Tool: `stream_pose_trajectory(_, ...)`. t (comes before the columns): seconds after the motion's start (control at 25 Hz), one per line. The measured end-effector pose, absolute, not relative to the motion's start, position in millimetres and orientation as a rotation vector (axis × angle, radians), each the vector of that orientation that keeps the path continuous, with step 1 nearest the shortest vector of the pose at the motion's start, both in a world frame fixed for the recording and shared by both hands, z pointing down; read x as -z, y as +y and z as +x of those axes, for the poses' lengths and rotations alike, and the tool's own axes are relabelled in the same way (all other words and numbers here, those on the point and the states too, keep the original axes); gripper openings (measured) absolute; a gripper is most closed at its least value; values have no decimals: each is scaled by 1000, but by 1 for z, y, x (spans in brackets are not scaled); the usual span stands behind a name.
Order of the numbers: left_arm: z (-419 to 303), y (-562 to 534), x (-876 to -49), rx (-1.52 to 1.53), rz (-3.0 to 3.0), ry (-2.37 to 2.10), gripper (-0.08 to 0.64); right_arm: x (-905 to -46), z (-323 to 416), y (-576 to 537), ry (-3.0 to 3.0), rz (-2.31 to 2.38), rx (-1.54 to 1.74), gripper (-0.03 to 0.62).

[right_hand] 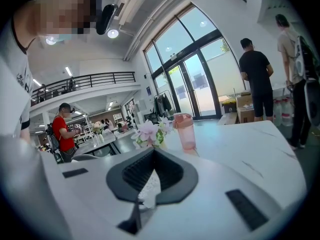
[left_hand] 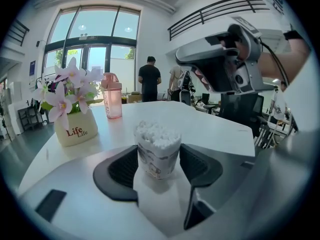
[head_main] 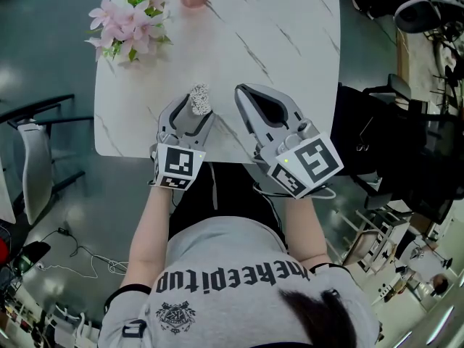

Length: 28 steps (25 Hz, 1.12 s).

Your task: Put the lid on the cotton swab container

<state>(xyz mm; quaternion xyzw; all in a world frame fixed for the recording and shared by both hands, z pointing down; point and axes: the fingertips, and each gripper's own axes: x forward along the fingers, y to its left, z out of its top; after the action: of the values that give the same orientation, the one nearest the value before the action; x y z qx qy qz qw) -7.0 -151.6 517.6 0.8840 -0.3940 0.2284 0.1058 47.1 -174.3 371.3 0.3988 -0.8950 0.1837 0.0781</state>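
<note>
steadying the cotton swab container (head_main: 200, 98) near the table's (head_main: 290, 35) front edge, the left gripper (head_main: 190, 114) grips its sides with wide jaws. the right gripper (head_main: 243, 90), raised alongside, pinches narrowly on what looks like the lid (right_hand: 145, 186). next it needs levelling over the open top; there's bare tabletop ahead, with the flowers (head_main: 127, 20) well apart.

White tabletop (head_main: 290, 49) with grey veins; pink flowers (head_main: 127, 20); pink bottle (left_hand: 112, 96); cotton swab container (left_hand: 157, 161) shows white swabs (left_hand: 156, 133) and a grey-brown print; lid (right_hand: 145, 186) white, dotted.
</note>
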Motion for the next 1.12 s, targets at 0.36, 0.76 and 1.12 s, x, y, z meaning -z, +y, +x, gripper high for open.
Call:
stream_pose_trajectory(0.36, -7, -150, -521, -701, 2583, -1161, 264, -396, 58, -175, -2620, 1205, -587, 11)
stream_pose_trajectory(0.76, -6, -149, -519, -716, 2572, -1179, 261, -444, 67, -168, -2556, 1193, -756, 11)
stream_pose_trajectory(1.12, -7, -149, -520, -733, 2567, -1184, 261, -472, 60, -160, -2513, 1138, -814, 11)
